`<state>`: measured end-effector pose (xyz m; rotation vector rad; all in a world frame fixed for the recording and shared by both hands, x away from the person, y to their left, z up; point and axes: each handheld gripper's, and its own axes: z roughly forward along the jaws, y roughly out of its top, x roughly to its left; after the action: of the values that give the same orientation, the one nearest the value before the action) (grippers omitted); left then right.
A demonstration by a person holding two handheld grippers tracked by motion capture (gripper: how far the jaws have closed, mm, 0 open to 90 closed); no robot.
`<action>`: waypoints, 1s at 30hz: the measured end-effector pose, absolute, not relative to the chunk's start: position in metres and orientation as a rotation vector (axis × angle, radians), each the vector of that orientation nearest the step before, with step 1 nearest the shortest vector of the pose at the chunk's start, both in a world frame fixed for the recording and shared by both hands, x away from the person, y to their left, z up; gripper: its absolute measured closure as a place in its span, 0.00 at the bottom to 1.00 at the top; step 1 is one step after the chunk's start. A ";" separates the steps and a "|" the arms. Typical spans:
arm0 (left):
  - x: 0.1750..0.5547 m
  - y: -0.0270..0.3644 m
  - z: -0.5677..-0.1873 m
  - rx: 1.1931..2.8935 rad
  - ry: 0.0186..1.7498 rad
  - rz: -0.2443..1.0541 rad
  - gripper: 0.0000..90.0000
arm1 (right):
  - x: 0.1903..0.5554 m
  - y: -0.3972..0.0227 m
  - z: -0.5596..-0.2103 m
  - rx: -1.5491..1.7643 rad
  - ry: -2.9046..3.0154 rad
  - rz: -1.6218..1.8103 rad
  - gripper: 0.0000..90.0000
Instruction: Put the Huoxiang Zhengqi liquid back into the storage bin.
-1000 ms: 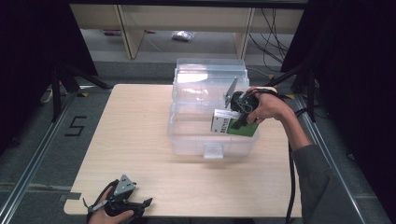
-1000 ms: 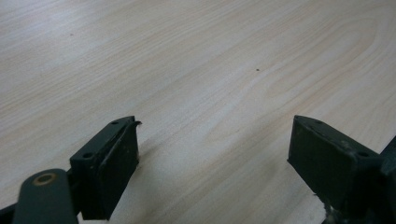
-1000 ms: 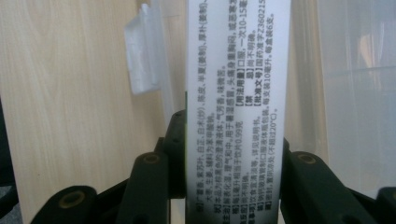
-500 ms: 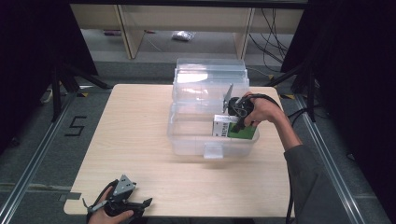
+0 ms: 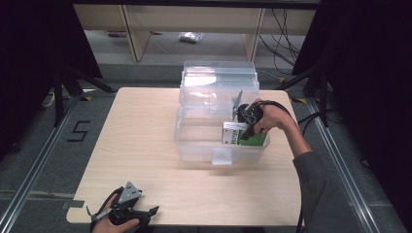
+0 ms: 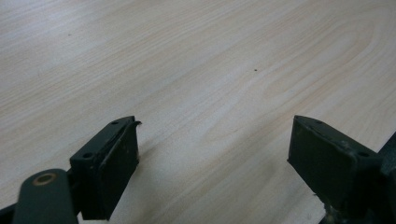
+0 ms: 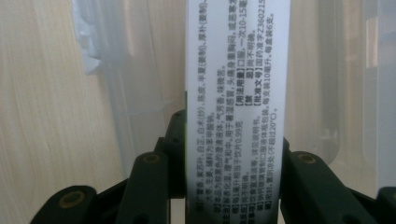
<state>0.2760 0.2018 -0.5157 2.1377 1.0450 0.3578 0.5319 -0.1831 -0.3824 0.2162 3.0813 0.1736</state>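
A clear plastic storage box stands open on the wooden table, its lid tipped up behind. My right gripper is shut on a green and white carton and holds it inside the box at its right end. In the right gripper view the carton's white printed side runs up between the two jaws, with the box wall behind. My left gripper rests at the table's front left edge. Its jaws stand wide apart over bare wood, and one pad shows at the left.
Pale wooden shelving and a small wrapped item on the floor lie beyond the table. Black stands and cables flank the table. A floor mark reading 5 sits left of it.
My right gripper has sunk with the carton, from just above the box rim down into the box. The left gripper has stayed where it was.
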 end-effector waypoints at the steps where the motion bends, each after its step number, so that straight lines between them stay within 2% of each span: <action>1: 0.276 0.203 -0.515 2.151 1.035 0.353 0.17 | 0.534 -0.183 -0.386 0.179 3.081 0.186 0.72; 11: 0.276 0.202 -0.516 2.135 1.046 0.363 0.17 | 0.529 -0.185 -0.397 0.259 3.094 0.125 0.72; 17: 0.276 0.202 -0.515 2.139 1.044 0.364 0.17 | 0.534 -0.187 -0.407 0.149 3.090 0.179 0.71; 21: 0.275 0.203 -0.514 2.158 1.040 0.352 0.17 | 0.529 -0.186 -0.411 0.253 3.099 0.125 0.71; 23: 0.275 0.203 -0.515 2.147 1.037 0.356 0.17 | 0.532 -0.187 -0.414 0.173 3.115 0.137 0.71; 30: 0.275 0.203 -0.513 2.158 1.041 0.351 0.17 | 0.531 -0.184 -0.416 0.209 3.125 0.102 0.69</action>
<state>0.2752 0.2032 -0.5134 2.1579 1.0414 0.3506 0.5306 -0.1836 -0.4164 0.2093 3.1249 0.1024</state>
